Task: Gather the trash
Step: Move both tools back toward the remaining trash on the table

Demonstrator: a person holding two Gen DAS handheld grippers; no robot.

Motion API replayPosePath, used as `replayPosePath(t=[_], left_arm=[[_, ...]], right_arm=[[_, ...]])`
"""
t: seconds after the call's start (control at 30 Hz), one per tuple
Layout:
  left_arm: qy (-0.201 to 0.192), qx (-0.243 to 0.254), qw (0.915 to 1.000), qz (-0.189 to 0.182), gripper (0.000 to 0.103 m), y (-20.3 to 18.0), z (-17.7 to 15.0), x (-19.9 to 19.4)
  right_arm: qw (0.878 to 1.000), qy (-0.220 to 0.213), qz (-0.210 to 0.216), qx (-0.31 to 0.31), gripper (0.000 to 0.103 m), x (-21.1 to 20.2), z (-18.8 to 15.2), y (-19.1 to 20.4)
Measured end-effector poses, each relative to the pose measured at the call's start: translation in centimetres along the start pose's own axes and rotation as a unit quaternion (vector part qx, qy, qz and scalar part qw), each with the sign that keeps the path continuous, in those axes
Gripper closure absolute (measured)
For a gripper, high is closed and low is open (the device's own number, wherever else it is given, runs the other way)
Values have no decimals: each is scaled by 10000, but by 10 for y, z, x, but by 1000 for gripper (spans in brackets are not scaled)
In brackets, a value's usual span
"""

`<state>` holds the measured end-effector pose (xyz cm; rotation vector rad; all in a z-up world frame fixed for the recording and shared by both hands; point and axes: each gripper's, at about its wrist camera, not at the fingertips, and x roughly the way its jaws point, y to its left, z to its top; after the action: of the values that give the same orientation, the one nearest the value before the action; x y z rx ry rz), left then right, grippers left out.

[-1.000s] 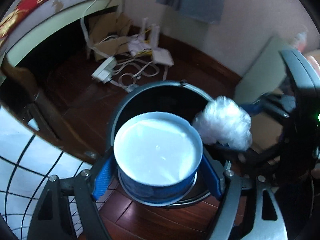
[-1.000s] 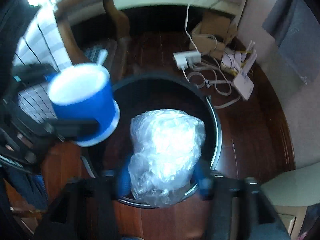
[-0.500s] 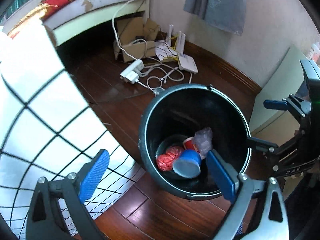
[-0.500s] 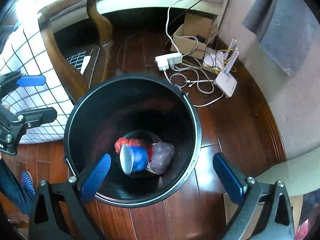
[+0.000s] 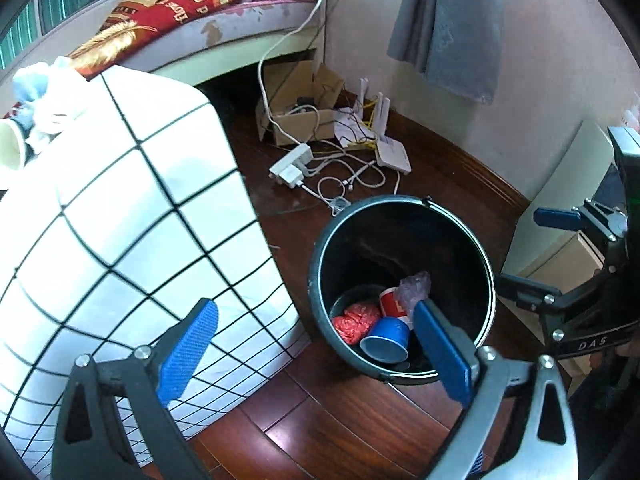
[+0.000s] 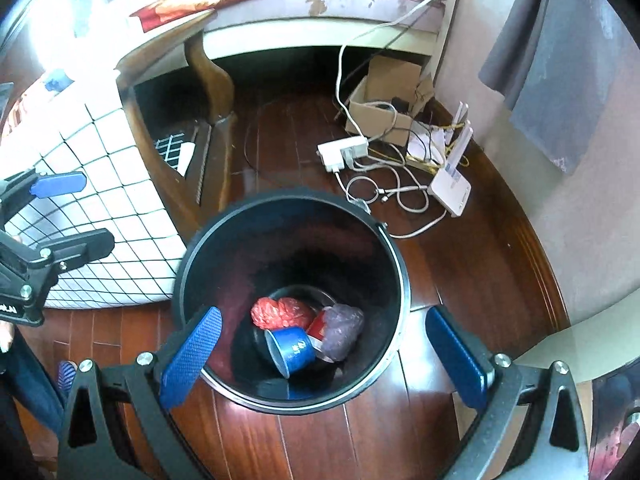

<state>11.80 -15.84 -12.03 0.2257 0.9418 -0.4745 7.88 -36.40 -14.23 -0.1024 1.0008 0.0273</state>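
A black trash bin (image 5: pixel 320 256) (image 6: pixel 400 276) stands on the wooden floor. Inside lie a blue paper cup (image 5: pixel 386 340) (image 6: pixel 292 350), a red crumpled wad (image 5: pixel 356 316) (image 6: pixel 280 312), a red cup (image 5: pixel 390 300) and a clear plastic bag ball (image 5: pixel 414 286) (image 6: pixel 344 330). My left gripper (image 5: pixel 316 354) is open and empty, above the bin's left side and the table edge. My right gripper (image 6: pixel 324 360) is open and empty, right over the bin. More trash, a white cup (image 5: pixel 10 148) and crumpled tissue (image 5: pixel 52 96), lies on the table.
A table with a white grid cloth (image 5: pixel 120 220) (image 6: pixel 100 184) stands left of the bin. A power strip (image 5: pixel 290 164) (image 6: pixel 344 152), cables, a white router (image 6: pixel 450 188) and a cardboard box (image 5: pixel 296 112) lie by the wall. A bed (image 5: pixel 200 8) is behind.
One second ago my left gripper held the blue cup and my right held the plastic ball over the bin. Both opened, the items dropped in, and both grippers have lifted away.
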Motion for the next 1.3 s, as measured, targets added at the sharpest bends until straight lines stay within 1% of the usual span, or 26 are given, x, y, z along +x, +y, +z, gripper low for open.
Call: replayPosePath(t=[0.23,0.43,0.6,0.8,0.93,1.17,1.23,1.3], left_arm=[[-218,-112,9995,174,4,9,-1,-26],[-399,-250,9983,344,4,22,-2,-51],[-587,-342,9965,477,4,34,-4,-73],[-739,-483,9939,656,4,50,-7,-89],[-845,-634,9911,816,4,68,-10,-102],[-1042,-1009,9831,1117,4,110,-19,-127],[-1082,-1083,9809,1203,4,121,-22,-133],[-1132,-1153,9781,1312,4,132,-25,-137]], right_arm=[[9995,-305,1,-62,0,-29,14,17],[9981,-554,-18,-280,0,-52,28,34],[9961,-784,10,-395,0,-71,38,51],[9940,-976,75,-493,0,-85,53,73],[9925,-1106,165,-498,0,-93,64,87],[9873,-1408,378,-631,0,-104,93,119],[9866,-1419,449,-672,0,-103,102,130],[9856,-1411,609,-703,0,-99,113,142]])
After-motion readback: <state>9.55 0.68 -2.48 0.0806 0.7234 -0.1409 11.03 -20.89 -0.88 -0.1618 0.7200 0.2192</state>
